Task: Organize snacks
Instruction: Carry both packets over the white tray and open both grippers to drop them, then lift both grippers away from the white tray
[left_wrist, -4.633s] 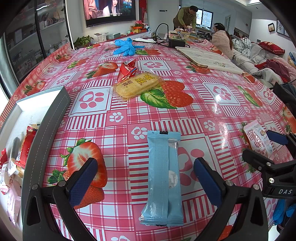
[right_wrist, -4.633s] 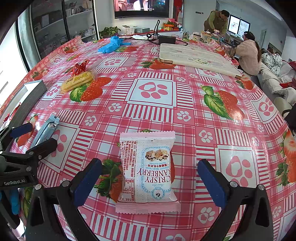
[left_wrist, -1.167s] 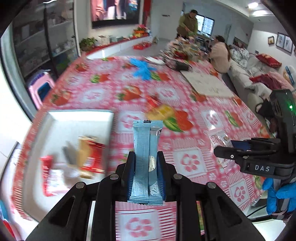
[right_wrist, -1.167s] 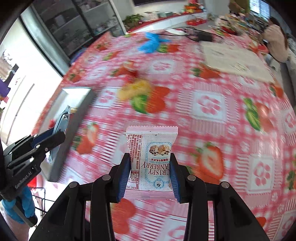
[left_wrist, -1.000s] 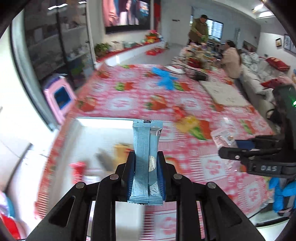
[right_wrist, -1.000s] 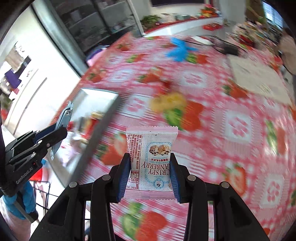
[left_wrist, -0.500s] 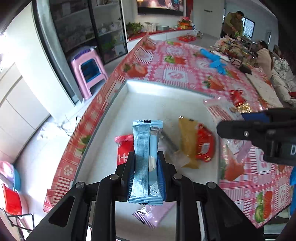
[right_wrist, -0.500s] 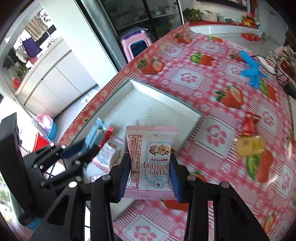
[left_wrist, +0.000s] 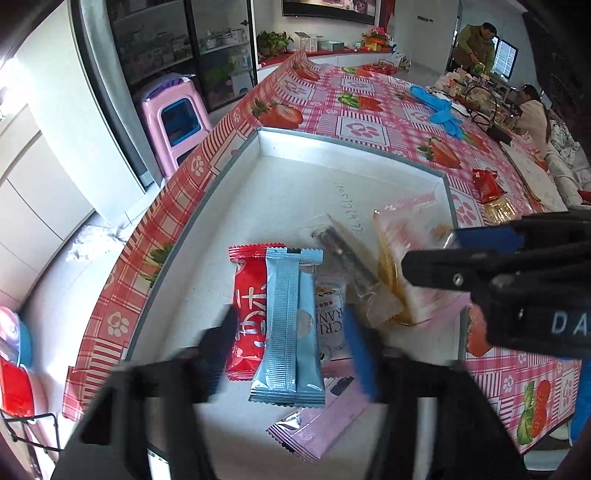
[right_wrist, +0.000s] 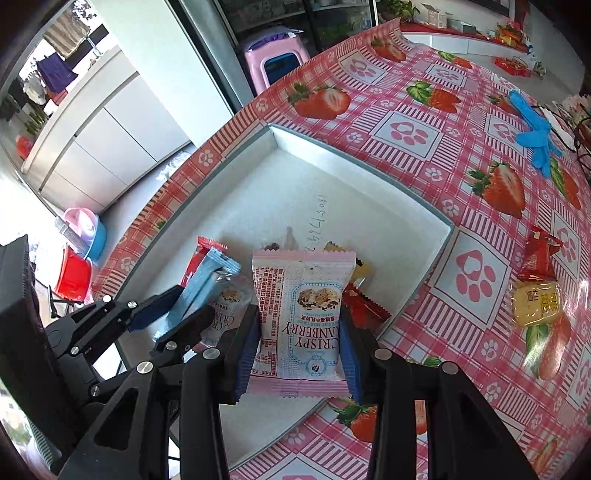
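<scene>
The light blue snack packet (left_wrist: 286, 328) sits between the 2 spread fingers of the left hand-held gripper (left_wrist: 291, 347), and the pads do not touch it. The jaws of that hand-held gripper have just been opening, and its fingers look blurry. The packet hangs over the white tray (left_wrist: 236, 206), above a red packet (left_wrist: 248, 314) and a white cranberry packet (left_wrist: 330, 321). A pale purple packet (left_wrist: 317, 424) lies lower down in the tray, and a clear wrapper (left_wrist: 391, 269) with something yellow in it lies to the right. The right hand-held gripper (right_wrist: 300, 352) holds the pink and white Crispy Cranberry packet (right_wrist: 301, 317) upright, with a blue pad pressed on each side. Its jaws have just been opening a little, but the packet is between them and held. It is above the near part of the same tray, where the other snacks are. The tray rests on the bench (right_wrist: 406, 133), which has a red and white cloth with strawberries and paw prints. On the cloth, to the right of the tray, lie a red snack (right_wrist: 537, 258) and a yellow snack (right_wrist: 535, 302). Blue gloves (right_wrist: 535, 133) lie farther away.
</scene>
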